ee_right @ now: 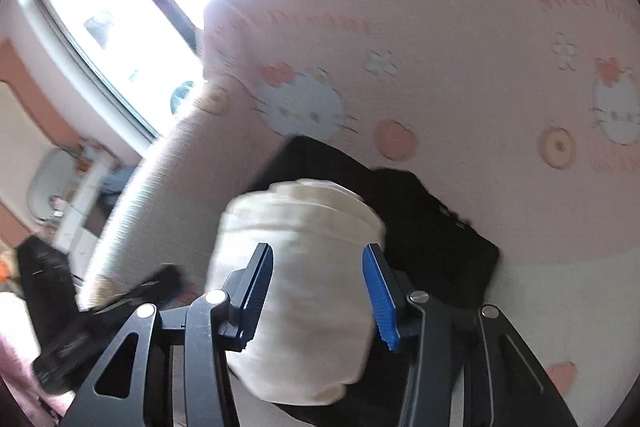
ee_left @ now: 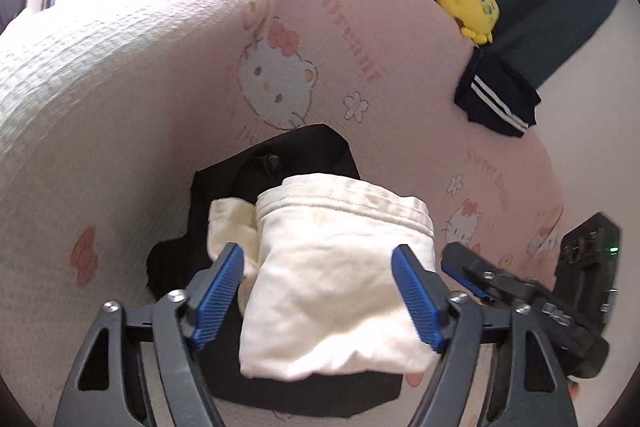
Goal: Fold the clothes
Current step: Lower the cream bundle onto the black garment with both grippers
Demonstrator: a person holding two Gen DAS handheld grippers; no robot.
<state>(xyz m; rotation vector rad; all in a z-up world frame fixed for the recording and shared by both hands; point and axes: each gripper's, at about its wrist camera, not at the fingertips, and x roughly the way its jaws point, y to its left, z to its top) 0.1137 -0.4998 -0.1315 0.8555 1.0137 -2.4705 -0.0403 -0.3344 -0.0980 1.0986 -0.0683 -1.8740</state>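
Looked from the left wrist along the left claw [ee_left: 317,249]. Found its jaws wide apart and closed on nothing, with a gap showing inside the left pad. Saw the folded cream garment [ee_left: 332,287] between and just beyond the fingers, lying on a black garment [ee_left: 304,147] spread over the pink cartoon bed sheet [ee_left: 160,107]. Spotted the right claw [ee_left: 456,263] just right of the cream bundle, tip clear of the cloth. Noted, far ahead and to the right, a navy striped garment [ee_left: 496,99] and a yellow plush toy [ee_left: 468,1].

Looked from the right wrist, through blur. Found the right claw [ee_right: 319,247] narrower yet parted, with no pinch to be made out. Saw the cream bundle framed between its pads, the black garment ahead and right, and a window [ee_right: 120,7] far left.
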